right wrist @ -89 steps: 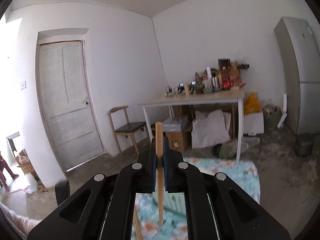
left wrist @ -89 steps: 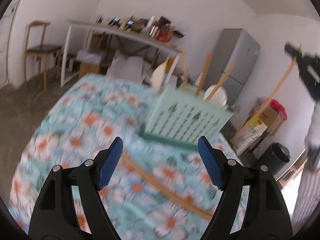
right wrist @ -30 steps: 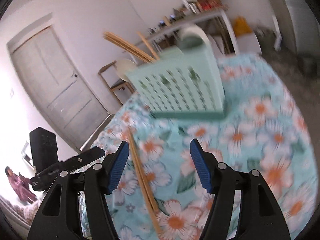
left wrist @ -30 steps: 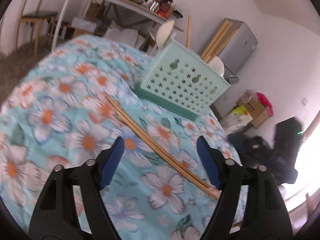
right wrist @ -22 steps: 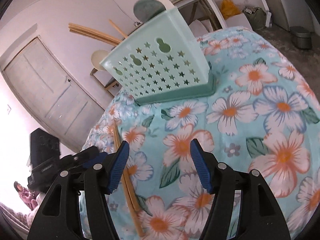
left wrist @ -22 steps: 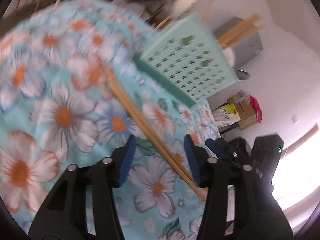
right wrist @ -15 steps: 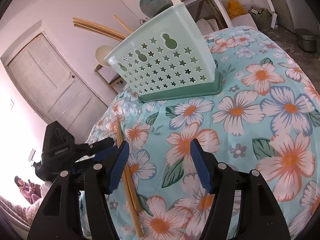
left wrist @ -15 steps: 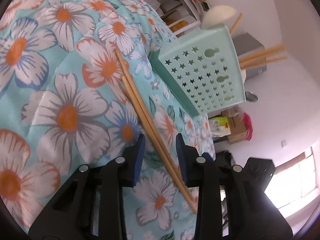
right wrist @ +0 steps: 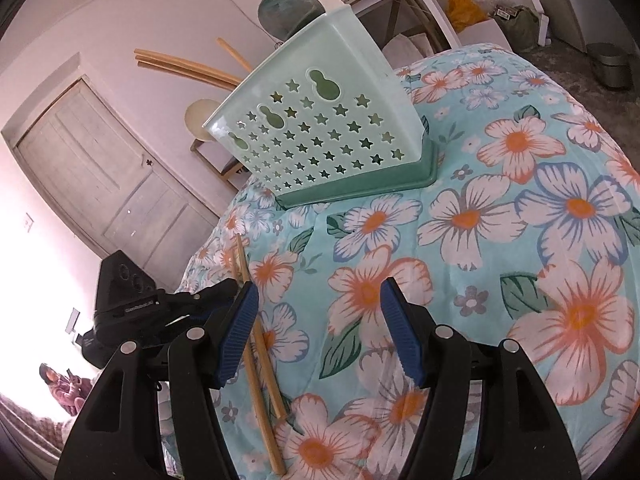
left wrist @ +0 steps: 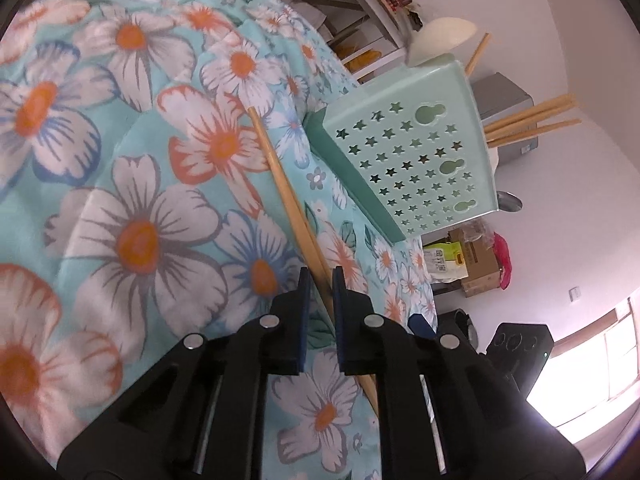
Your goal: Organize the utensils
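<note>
The left gripper (left wrist: pixel 318 276) had just been closing, its fingers narrow around two wooden chopsticks (left wrist: pixel 280 176) lying on the floral tabletop (left wrist: pixel 120 160), long axis pointing away toward the green utensil basket (left wrist: pixel 416 160); right gripper (right wrist: pixel 316 312) wide, empty.

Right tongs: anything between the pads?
Nothing. The right tongs stand open over bare floral cloth; the chopsticks lie beside the left pad, per the right wrist view.

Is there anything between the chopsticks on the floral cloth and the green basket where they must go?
Nothing visible does. The chopsticks lie on the floral cloth, with the left gripper closed on them. Only bare cloth separates them from the green basket, which already holds other chopsticks but seems to have room.
</note>
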A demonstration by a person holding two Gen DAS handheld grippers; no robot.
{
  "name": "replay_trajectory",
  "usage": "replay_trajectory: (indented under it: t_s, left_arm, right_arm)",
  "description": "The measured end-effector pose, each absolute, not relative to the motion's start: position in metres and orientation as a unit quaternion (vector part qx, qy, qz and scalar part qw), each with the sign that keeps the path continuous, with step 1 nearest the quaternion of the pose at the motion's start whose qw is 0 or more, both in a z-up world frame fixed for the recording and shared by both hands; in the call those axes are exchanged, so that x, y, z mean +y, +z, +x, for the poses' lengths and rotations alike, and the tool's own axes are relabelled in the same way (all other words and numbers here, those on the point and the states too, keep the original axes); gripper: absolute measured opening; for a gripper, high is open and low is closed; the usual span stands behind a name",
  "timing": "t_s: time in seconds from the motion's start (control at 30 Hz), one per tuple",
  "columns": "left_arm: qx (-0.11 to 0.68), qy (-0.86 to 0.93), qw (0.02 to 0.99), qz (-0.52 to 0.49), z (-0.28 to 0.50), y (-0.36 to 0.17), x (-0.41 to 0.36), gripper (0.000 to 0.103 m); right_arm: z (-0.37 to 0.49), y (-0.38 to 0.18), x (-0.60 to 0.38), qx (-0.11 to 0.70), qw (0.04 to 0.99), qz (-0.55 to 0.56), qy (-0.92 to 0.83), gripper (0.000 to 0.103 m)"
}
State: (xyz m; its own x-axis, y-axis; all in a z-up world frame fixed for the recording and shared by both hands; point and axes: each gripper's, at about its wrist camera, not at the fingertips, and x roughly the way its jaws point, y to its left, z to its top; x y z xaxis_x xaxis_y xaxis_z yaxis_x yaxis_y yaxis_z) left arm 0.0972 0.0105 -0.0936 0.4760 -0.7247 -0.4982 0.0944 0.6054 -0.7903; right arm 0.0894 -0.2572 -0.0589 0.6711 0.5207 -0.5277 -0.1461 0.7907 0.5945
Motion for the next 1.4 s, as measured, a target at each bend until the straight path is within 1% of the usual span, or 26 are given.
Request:
replay_trajectory:
  t_s: [0.17, 0.27, 0.47, 0.6, 0.83, 1.07, 1.17, 1.27, 1.37, 1.4]
  left_arm:
    - [0.428, -0.249, 0.818, -0.293, 0.080, -0.070, 0.011, 0.011]
    - [0.430, -0.243, 0.826, -0.270, 0.072, -0.066, 0.015, 0.011]
    - [0.445, -0.242, 0.818, -0.273, 0.069, -0.074, 0.027, 0.011]
    - [0.456, -0.243, 0.801, -0.303, 0.074, -0.081, 0.033, 0.027]
    - [0.472, -0.239, 0.763, -0.371, 0.089, -0.094, 0.045, 0.034]
    - [0.475, -0.217, 0.772, -0.363, 0.099, -0.093, 0.040, 0.034]
    - [0.472, -0.205, 0.781, -0.353, 0.102, -0.091, 0.035, 0.033]
    - [0.469, -0.195, 0.795, -0.331, 0.102, -0.089, 0.031, 0.026]
    - [0.463, -0.187, 0.812, -0.301, 0.101, -0.089, 0.027, 0.017]
    - [0.459, -0.187, 0.817, -0.294, 0.100, -0.089, 0.027, 0.018]
  right_arm:
    - [0.091, -0.059, -0.256, 0.359, 0.877, 0.260, 0.186, 0.062]
    - [0.091, -0.059, -0.255, 0.359, 0.879, 0.256, 0.184, 0.062]
    - [0.092, -0.059, -0.252, 0.360, 0.881, 0.250, 0.179, 0.062]
    - [0.092, -0.060, -0.252, 0.360, 0.881, 0.250, 0.176, 0.062]
    - [0.092, -0.060, -0.253, 0.361, 0.881, 0.250, 0.175, 0.062]
    - [0.092, -0.060, -0.253, 0.361, 0.881, 0.250, 0.174, 0.062]
    - [0.092, -0.060, -0.253, 0.361, 0.881, 0.250, 0.174, 0.062]
    - [0.092, -0.060, -0.253, 0.361, 0.881, 0.250, 0.174, 0.062]
    - [0.092, -0.061, -0.254, 0.363, 0.881, 0.250, 0.173, 0.062]
    - [0.092, -0.061, -0.253, 0.364, 0.881, 0.249, 0.172, 0.062]
